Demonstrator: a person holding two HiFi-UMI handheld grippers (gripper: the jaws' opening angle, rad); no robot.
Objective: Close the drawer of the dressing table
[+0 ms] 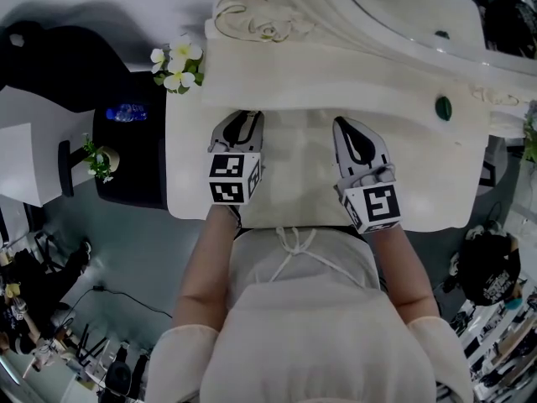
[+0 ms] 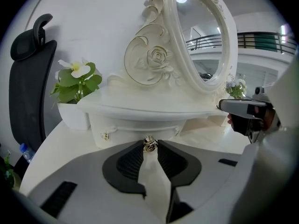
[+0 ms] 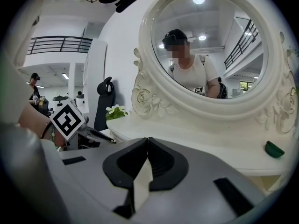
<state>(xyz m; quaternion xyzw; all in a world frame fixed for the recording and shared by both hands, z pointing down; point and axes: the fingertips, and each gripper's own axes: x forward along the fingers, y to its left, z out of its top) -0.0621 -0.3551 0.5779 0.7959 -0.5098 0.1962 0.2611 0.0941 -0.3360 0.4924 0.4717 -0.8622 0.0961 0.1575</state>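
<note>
Brass-coloured and small, the knob (image 2: 149,144) sat pinched between the tips of the left gripper (image 1: 243,120), whose jaws were closed onto it with only the knob's width between them. The knob belonged to the drawer (image 2: 135,130), a shallow cream front tucked under the raised shelf (image 2: 140,107) of the dressing table (image 1: 193,141), directly ahead of the left gripper and in line with its jaws. The drawer front ran side to side across that gripper's view, so its travel lay straight ahead, toward the mirror (image 3: 210,45). How far it stood out could not be told from these views, since the shelf edge hid it from above. The right gripper (image 3: 147,141) hovered beside the left over the tabletop, jaws pressed together on nothing, aimed at the mirror frame and not at the drawer. The left hand was plainly the nearer, being already on the knob. A straight push along the jaws' line looked to be what closing would call for.
</note>
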